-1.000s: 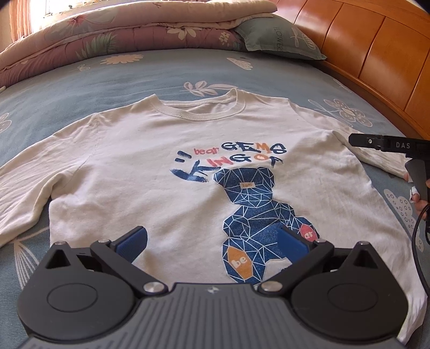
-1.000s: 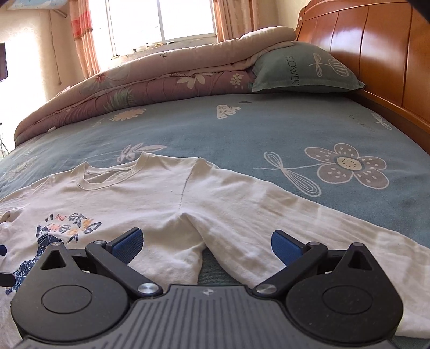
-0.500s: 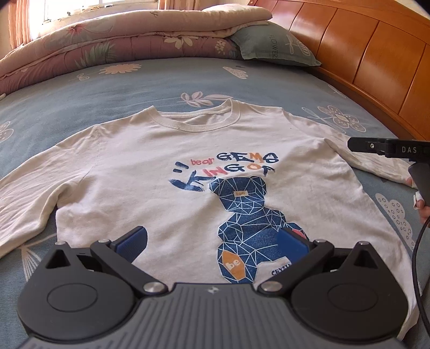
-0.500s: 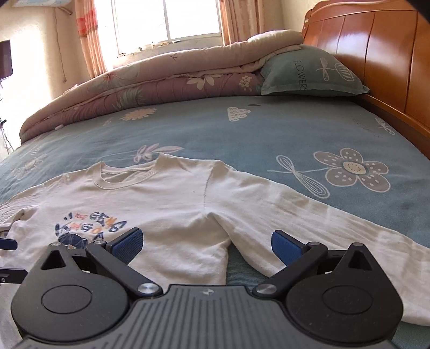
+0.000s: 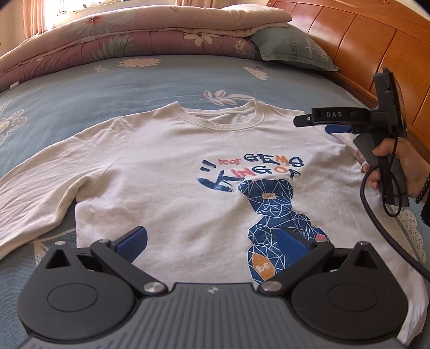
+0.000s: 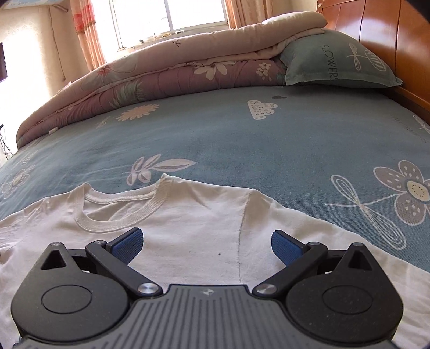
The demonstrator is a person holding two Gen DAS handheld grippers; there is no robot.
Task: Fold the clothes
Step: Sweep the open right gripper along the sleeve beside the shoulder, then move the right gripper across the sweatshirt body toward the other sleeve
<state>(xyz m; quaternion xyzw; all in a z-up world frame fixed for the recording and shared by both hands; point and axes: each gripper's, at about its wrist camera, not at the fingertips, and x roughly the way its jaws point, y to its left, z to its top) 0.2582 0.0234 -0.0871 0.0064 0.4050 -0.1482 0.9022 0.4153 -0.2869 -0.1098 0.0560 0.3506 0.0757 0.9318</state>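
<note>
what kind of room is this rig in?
Almost certainly a home bedroom. A white shirt lies flat on a bed with a blue floral sheet; a folded quilt and a pillow sit along the far edge, against a wooden headboard, with a curtained window behind.

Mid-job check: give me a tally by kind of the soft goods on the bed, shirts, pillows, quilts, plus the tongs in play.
White long-sleeved shirt: 1
Green pillow: 1
Folded quilt: 1
Tongs: 2, the left tongs and the right tongs, both open
Total: 5
</note>
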